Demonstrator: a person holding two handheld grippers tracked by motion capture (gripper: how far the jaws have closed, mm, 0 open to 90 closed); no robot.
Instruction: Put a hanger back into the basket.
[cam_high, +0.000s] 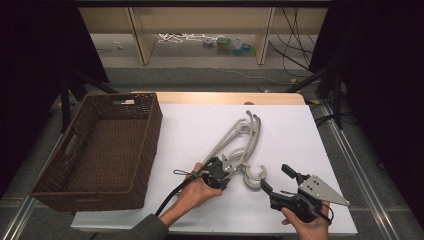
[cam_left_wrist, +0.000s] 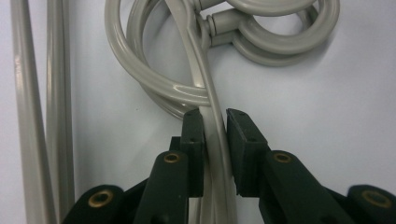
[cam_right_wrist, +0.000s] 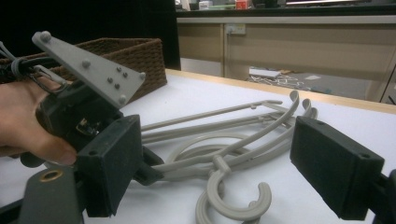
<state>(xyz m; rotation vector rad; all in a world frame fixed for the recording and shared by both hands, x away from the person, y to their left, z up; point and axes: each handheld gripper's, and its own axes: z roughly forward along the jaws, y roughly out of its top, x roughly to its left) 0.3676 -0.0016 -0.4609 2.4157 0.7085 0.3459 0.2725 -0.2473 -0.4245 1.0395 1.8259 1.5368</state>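
Near the table's (cam_high: 200, 125) front edge the right gripper (cam_high: 274, 181) hovers with jaws wide apart, holding nothing. Just beyond, the left gripper (cam_high: 227, 169) pinches one arm of the grey hangers (cam_high: 240, 145), stacked mid-table. A wicker basket (cam_high: 75, 180) sits at the left edge.

Left gripper (cam_left_wrist: 215, 140) view: the hangers (cam_left_wrist: 205, 88) are cut off by the top, left and bottom edges, and the clamped arm vanishes between the jaws. Right gripper (cam_right_wrist: 215, 163) view: the near jaw pad hides the hanger arms' near ends; the basket (cam_right_wrist: 140, 60) is part-hidden behind the grey plate (cam_right_wrist: 93, 70). High view: items on the floor (cam_high: 225, 45) are too small to identify.
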